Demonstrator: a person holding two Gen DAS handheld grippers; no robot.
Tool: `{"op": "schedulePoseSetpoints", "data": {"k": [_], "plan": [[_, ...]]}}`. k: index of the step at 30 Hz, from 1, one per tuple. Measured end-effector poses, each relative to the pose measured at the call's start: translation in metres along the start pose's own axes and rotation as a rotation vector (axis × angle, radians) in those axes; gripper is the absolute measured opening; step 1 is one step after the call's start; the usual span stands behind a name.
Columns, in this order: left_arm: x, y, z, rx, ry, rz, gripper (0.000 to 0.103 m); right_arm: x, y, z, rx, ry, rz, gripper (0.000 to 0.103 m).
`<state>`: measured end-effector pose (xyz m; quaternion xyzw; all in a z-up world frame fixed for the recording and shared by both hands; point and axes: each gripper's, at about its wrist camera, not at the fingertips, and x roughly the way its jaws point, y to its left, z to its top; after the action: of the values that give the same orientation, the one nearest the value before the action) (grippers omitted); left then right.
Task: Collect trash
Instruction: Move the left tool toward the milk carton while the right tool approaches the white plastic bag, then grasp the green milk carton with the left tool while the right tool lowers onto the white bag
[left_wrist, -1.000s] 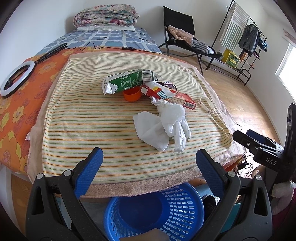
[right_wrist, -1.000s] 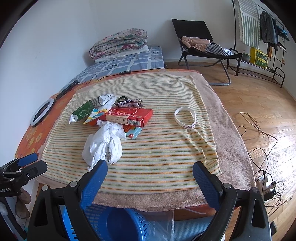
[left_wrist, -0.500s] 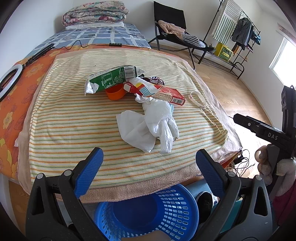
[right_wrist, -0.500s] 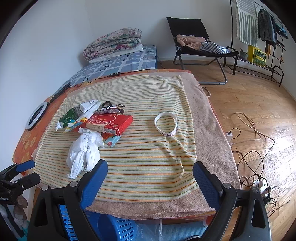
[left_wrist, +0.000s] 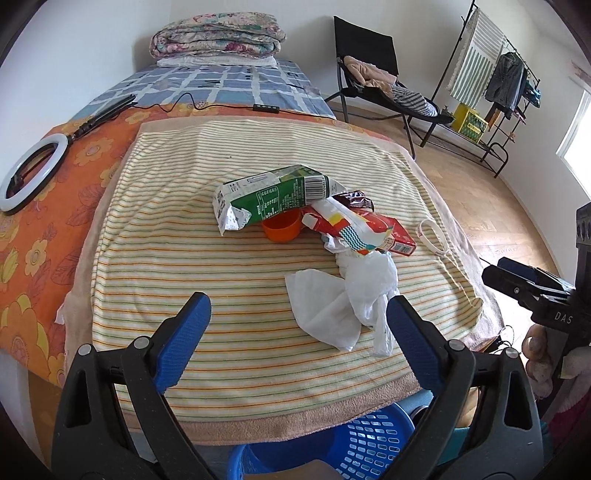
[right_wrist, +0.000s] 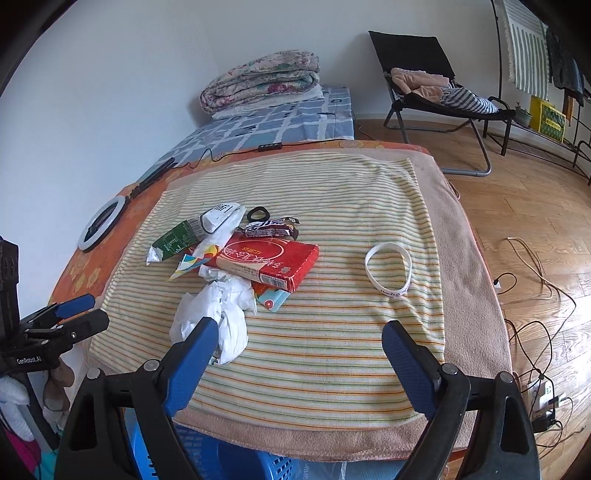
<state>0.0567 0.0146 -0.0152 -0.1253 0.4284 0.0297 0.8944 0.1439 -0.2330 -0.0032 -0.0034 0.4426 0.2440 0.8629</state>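
Trash lies in a heap on the striped towel (left_wrist: 155, 236): a green carton (left_wrist: 269, 195) (right_wrist: 177, 238), an orange cup (left_wrist: 280, 227), a red box (right_wrist: 264, 260) (left_wrist: 391, 230), a dark snack wrapper (right_wrist: 271, 229) and crumpled white tissue and plastic (left_wrist: 347, 299) (right_wrist: 218, 314). A white wristband (right_wrist: 388, 267) (left_wrist: 434, 238) rests apart on the right. My left gripper (left_wrist: 295, 339) is open, just short of the tissue. My right gripper (right_wrist: 299, 363) is open too, with nothing between its fingers, above the towel's near edge. A blue basket (left_wrist: 354, 443) (right_wrist: 207, 458) stands below that edge.
A ring light (left_wrist: 29, 171) and its cable lie on the orange sheet at the left. Folded quilts (left_wrist: 218, 37) sit at the far end of the bed. A black folding chair (right_wrist: 428, 85), a clothes rack (left_wrist: 491, 85) and floor cables (right_wrist: 532, 306) are to the right.
Both grippers have moved closer to the trash heap, which now looks larger in both views. Both stay open; nothing was picked up.
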Motion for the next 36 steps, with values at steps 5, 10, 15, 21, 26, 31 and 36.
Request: {"op": "schedulePoseSetpoints", "data": {"k": [5, 10, 15, 21, 26, 31, 36], "plan": [[0.005, 0.015, 0.014, -0.018, -0.011, 0.014, 0.096, 0.013, 0.014, 0.002, 0.008, 0.033, 0.054, 0.091], [0.008, 0.019, 0.014, -0.026, 0.007, -0.001, 0.090, 0.031, 0.025, -0.002, 0.012, 0.084, 0.077, 0.090], [0.026, 0.018, 0.002, -0.049, 0.093, -0.051, 0.082, 0.057, 0.037, -0.002, 0.021, 0.140, 0.111, 0.088], [0.038, 0.027, -0.007, -0.107, 0.154, -0.064, 0.076, 0.085, 0.043, 0.006, 0.074, 0.191, 0.168, 0.087], [0.030, 0.033, -0.003, -0.116, 0.128, -0.055, 0.076, 0.098, 0.054, 0.009, 0.044, 0.192, 0.141, 0.084], [0.030, 0.034, -0.003, -0.108, 0.132, -0.052, 0.076, 0.109, 0.064, 0.009, -0.028, 0.202, 0.062, 0.069], [0.029, 0.033, 0.003, -0.078, 0.115, -0.031, 0.076, 0.111, 0.055, 0.004, 0.032, 0.231, 0.133, 0.059]]}}
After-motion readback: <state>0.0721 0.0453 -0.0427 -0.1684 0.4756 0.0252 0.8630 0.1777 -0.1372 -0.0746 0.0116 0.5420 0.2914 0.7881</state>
